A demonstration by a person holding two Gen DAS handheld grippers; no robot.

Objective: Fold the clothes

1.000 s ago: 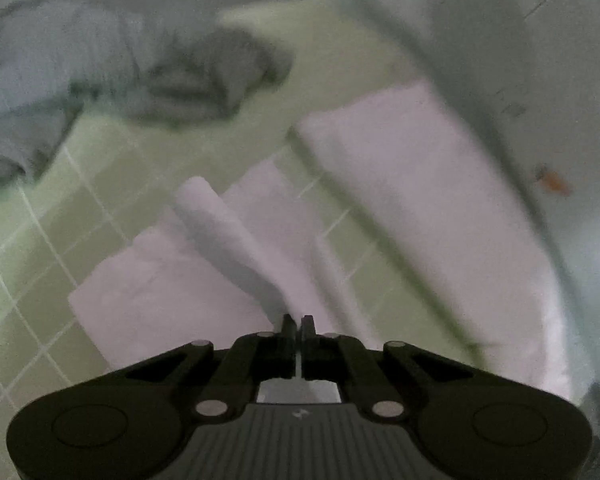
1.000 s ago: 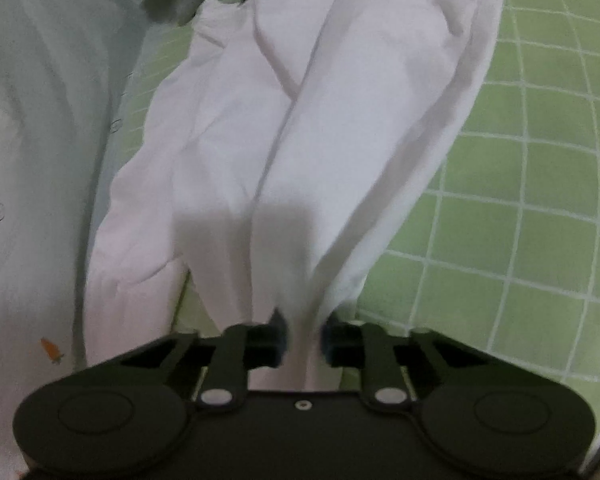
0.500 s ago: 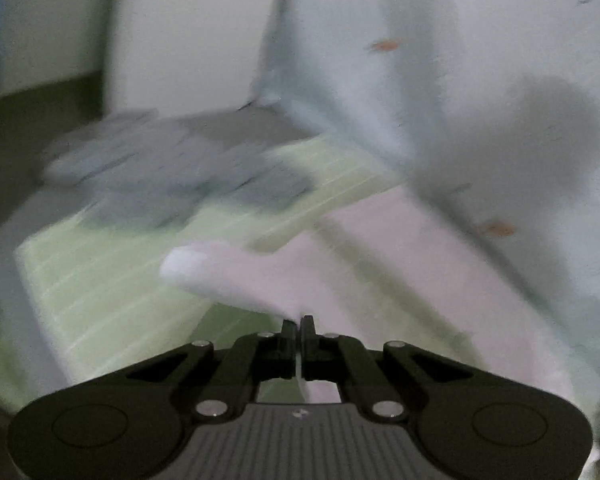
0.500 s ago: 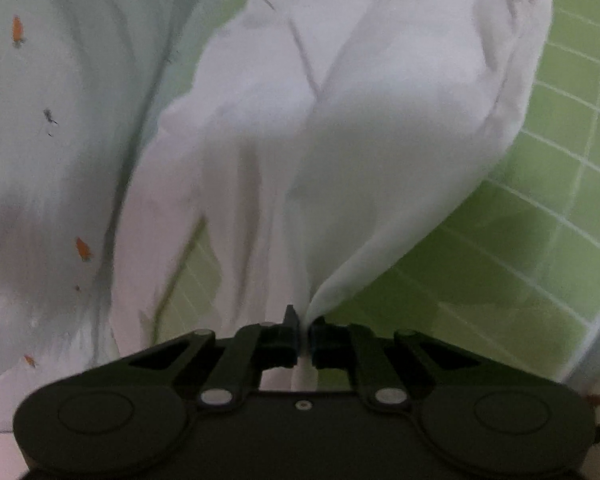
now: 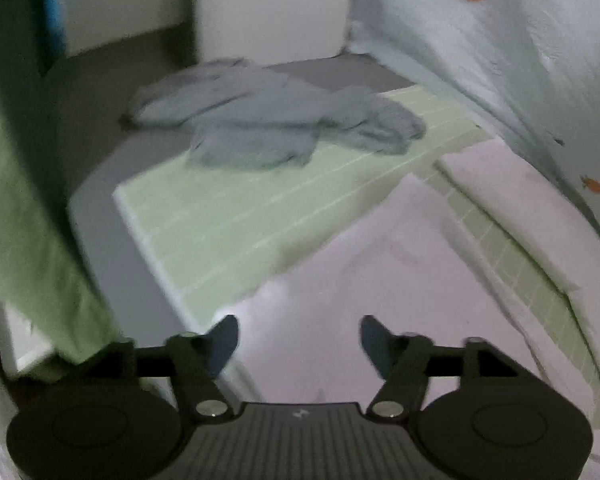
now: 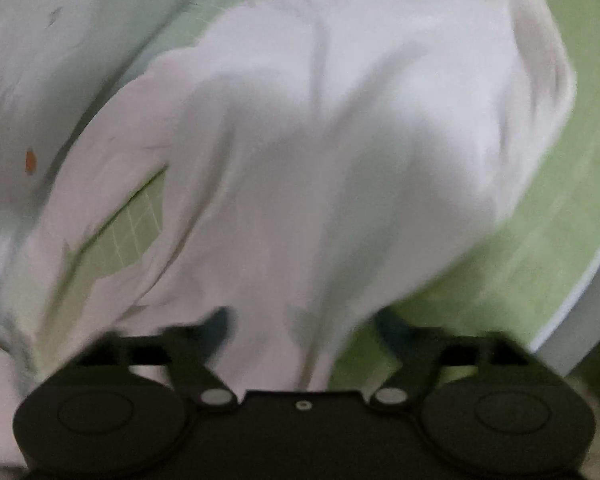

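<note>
In the left wrist view, a crumpled grey garment point(image 5: 268, 120) lies at the far end of the pale green checked bed sheet point(image 5: 228, 216). Nearer, the white cotton garment point(image 5: 380, 280) lies spread over the sheet, reaching under the left gripper point(image 5: 299, 340), whose black fingers stand wide apart with nothing between them. Along the right edge hangs a pale blue cloth with small orange motifs point(image 5: 520, 60).

In the right wrist view — blurred — the same pale cloth point(image 6: 40, 60) fills the left side, and the white garment point(image 6: 340, 140) is bunched over the green sheet point(image 6: 560, 220). The right gripper point(image 6: 304, 324) has its fingers spread; a fold of the white fabric sits loosely between them, not pinched.
</note>
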